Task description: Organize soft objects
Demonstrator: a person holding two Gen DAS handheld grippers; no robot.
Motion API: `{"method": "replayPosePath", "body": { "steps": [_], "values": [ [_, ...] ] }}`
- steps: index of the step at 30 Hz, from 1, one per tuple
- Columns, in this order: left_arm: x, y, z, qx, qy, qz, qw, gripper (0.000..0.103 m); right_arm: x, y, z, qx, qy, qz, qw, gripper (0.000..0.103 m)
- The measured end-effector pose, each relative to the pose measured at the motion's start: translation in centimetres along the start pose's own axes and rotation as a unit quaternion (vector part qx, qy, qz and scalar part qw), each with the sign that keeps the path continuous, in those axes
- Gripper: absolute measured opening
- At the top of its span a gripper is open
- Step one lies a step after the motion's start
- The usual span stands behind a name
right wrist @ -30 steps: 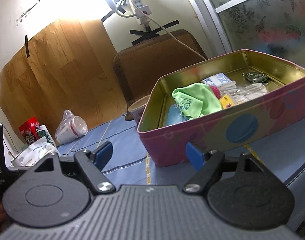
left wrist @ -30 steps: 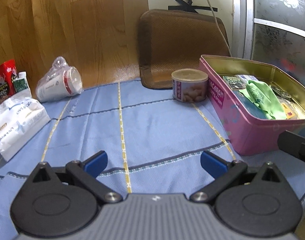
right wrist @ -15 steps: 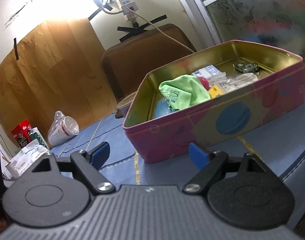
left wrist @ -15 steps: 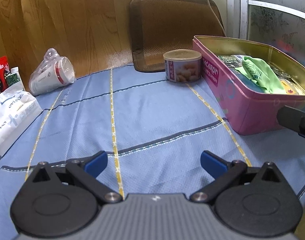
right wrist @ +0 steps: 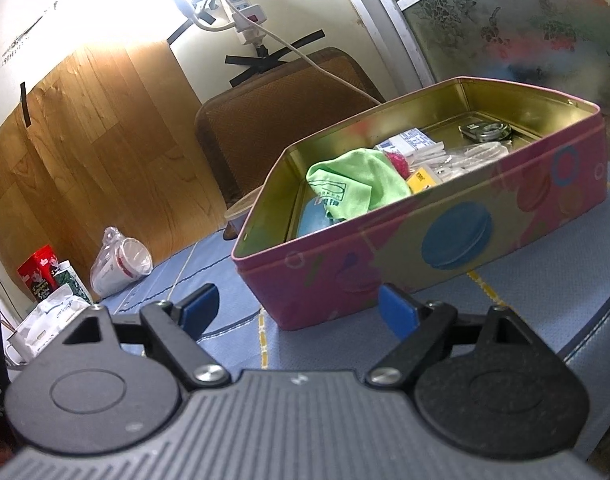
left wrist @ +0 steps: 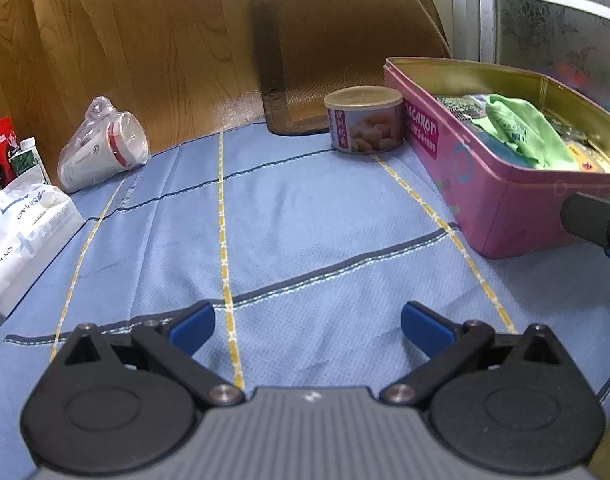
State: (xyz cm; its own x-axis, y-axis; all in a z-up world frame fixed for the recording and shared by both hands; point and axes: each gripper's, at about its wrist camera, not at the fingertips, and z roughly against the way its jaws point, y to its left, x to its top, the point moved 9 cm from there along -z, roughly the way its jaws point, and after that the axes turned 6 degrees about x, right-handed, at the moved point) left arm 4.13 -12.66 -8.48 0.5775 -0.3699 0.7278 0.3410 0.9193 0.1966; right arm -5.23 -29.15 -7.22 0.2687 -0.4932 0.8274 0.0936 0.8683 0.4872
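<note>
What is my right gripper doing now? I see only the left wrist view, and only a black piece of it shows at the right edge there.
Observer: The right gripper is open and holds nothing. It points at the long side of the pink tin.
Operator: What lies at the far end of the tin, behind the green cloth?
Observer: A small silver camera lies in the far corner, apart from the green cloth.
Operator: Is anything between them?
Observer: Yes, a white box with blue print lies between the cloth and the camera.
</note>
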Motion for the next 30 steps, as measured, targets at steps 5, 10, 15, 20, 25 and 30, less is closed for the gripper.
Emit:
{"method": "replayPosePath", "body": {
  "steps": [5,10,15,20,25,30],
  "values": [
    [-0.14,-0.17,0.06,0.001,0.000,-0.009,1.0000,0.103,-0.05,0.02,0.04,-0.002,0.000,-0.002,1.000,0.089],
    [-0.12,-0.01,0.23,-0.001,-0.001,-0.006,1.0000,0.103,0.00,0.13,0.08,-0.001,-0.001,-0.001,1.000,0.089],
    [-0.13,-0.09,0.31,-0.002,-0.001,-0.008,1.0000,0.103,-0.06,0.18,0.02,-0.001,0.000,0.000,1.000,0.089],
    [-0.15,-0.20,0.37,-0.004,-0.001,-0.008,1.0000,0.103,-0.06,0.25,0.02,-0.001,-0.001,0.002,1.000,0.089],
    [-0.18,-0.26,0.37,-0.010,0.001,-0.007,0.9999,0.103,-0.01,0.20,0.00,0.000,0.000,0.002,1.000,0.090],
    [-0.27,-0.27,0.29,-0.014,0.004,-0.005,0.9999,0.103,-0.03,0.25,0.05,-0.001,-0.001,0.002,1.000,0.090]
  ]
}}
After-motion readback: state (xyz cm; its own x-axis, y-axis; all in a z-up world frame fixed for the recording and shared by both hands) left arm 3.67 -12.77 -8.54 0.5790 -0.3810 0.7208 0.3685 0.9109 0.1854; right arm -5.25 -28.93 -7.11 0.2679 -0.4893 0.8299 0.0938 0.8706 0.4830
